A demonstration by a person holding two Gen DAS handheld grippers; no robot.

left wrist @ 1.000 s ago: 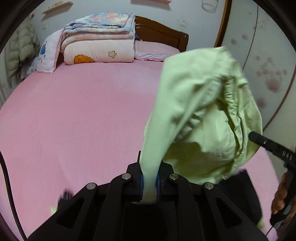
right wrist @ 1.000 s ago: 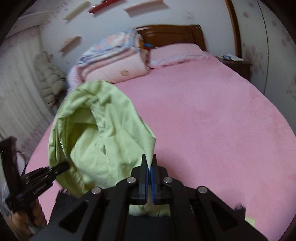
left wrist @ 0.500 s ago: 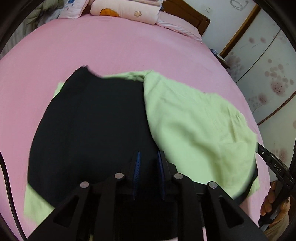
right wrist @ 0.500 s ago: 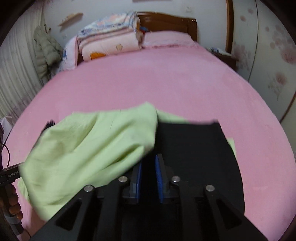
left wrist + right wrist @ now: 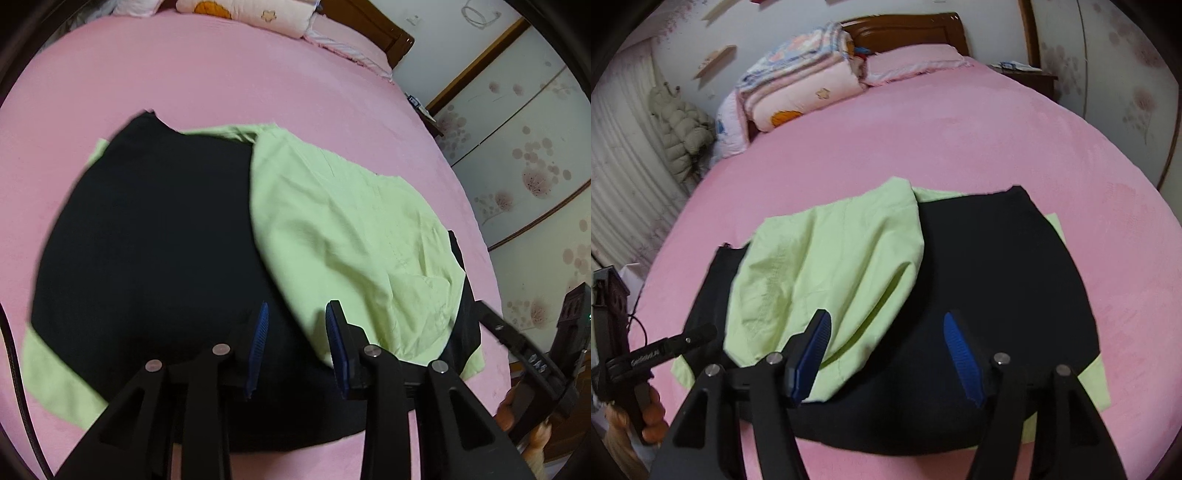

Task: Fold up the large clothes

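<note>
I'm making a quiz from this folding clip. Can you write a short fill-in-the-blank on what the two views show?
1. The light green garment lies on top of a ____ cloth.
2. The bedsheet is ____ in colour.
3. The left gripper and the right gripper both have their jaws ____.

Missing words: black; pink; open

Left gripper [image 5: 295, 314] hovers with jaws apart, gripping nothing; right gripper [image 5: 886, 325] likewise, jaws spread wider.
</note>
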